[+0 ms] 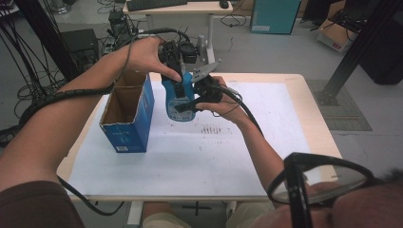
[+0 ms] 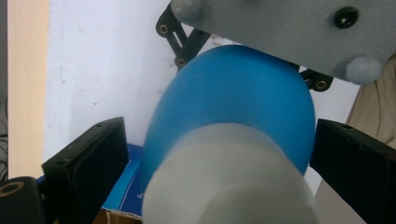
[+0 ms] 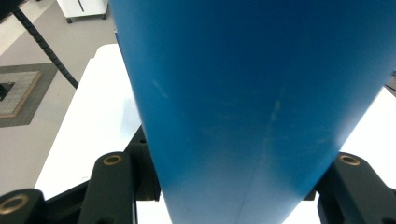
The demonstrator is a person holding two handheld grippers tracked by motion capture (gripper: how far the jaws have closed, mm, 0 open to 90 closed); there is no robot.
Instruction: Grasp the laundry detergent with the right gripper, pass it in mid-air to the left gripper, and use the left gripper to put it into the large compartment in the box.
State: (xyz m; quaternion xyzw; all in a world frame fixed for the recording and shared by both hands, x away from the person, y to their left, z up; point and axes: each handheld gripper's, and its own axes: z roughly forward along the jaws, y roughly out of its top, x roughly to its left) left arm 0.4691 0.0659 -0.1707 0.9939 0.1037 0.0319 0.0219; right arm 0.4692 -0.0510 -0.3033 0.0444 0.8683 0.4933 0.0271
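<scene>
a white cap and blue bottle (image 2: 243,98) sit between the left gripper (image 1: 178,71), jaws apart, just right of the blue box (image 1: 135,121). the right gripper (image 1: 202,92) is clamped on the bottle; box printing unreadable.

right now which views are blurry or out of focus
Left gripper view: the blue bottle and its white cap are soft, too close to focus. Right gripper view: the bottle's blue wall is near, with faint scuffs. High view: slightly soft, dim, edges bent.

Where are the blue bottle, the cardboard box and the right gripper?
blue bottle (image 1: 183,102): high view, lower body.
cardboard box (image 1: 128,135): high view, blue front wall.
right gripper (image 1: 187,107): high view, between its fingertips at the bottle.
</scene>
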